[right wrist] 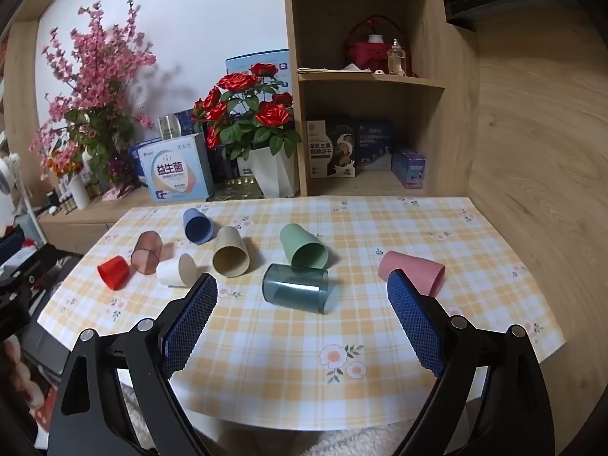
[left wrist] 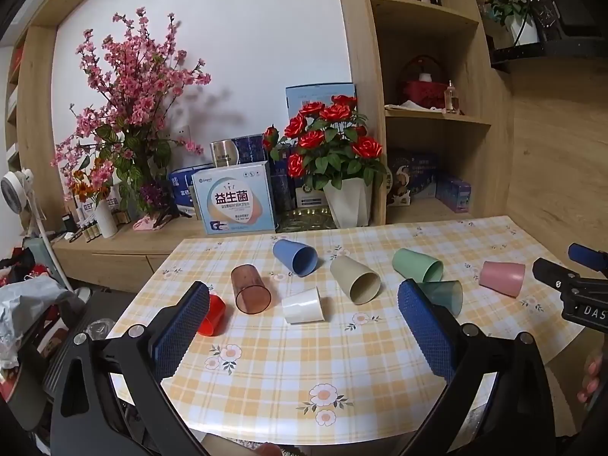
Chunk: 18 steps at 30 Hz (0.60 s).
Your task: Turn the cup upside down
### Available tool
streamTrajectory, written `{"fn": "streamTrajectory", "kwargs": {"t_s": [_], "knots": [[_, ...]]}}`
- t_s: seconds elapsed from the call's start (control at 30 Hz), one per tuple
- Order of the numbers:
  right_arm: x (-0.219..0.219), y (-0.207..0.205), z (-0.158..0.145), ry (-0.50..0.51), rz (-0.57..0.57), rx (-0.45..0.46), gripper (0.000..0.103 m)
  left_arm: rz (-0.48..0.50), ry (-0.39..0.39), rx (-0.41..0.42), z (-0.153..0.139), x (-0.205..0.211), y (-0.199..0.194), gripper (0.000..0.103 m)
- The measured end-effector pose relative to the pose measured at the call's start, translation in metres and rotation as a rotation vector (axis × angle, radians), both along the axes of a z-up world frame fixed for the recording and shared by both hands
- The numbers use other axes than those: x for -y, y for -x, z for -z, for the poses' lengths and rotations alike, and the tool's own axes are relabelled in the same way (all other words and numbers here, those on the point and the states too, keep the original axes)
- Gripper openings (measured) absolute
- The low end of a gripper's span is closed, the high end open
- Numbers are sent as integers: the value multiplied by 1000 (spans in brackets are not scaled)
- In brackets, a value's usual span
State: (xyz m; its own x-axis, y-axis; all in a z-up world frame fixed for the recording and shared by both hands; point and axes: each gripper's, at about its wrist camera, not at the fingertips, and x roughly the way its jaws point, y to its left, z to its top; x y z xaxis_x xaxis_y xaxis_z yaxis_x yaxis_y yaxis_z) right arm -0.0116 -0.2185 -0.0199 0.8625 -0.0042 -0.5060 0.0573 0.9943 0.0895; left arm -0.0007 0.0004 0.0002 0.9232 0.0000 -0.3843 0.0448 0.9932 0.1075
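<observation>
Several cups lie on their sides on the checked table [left wrist: 342,361]: red [left wrist: 212,315], clear brown [left wrist: 250,288], white [left wrist: 302,306], blue [left wrist: 296,256], beige [left wrist: 355,279], green [left wrist: 416,264], dark teal [left wrist: 442,292] and pink [left wrist: 501,277]. In the right wrist view they show as red [right wrist: 114,271], brown [right wrist: 147,252], white [right wrist: 176,269], blue [right wrist: 197,225], beige [right wrist: 230,252], green [right wrist: 302,247], teal [right wrist: 294,287] and pink [right wrist: 412,269]. My left gripper [left wrist: 304,306] is open and empty, short of the white cup. My right gripper [right wrist: 302,290] is open and empty, short of the teal cup; it also shows in the left wrist view [left wrist: 570,269].
A white pot of red roses [left wrist: 334,159] and boxes [left wrist: 235,201] stand on the wooden sideboard behind the table. A shelf unit [right wrist: 368,76] rises at the back right. A wooden wall [right wrist: 532,152] borders the table's right side. A fan [left wrist: 15,193] stands at far left.
</observation>
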Motion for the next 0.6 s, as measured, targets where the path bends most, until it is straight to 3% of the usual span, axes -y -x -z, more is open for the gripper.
{"fn": "streamTrajectory", "kwargs": {"t_s": [0.3, 0.6], "knots": [[0, 0, 0, -4, -1, -1, 88, -9, 13, -6, -15, 0, 0, 97], [1, 0, 0, -5, 0, -2, 88, -14, 23, 5, -2, -2, 4, 97]]}}
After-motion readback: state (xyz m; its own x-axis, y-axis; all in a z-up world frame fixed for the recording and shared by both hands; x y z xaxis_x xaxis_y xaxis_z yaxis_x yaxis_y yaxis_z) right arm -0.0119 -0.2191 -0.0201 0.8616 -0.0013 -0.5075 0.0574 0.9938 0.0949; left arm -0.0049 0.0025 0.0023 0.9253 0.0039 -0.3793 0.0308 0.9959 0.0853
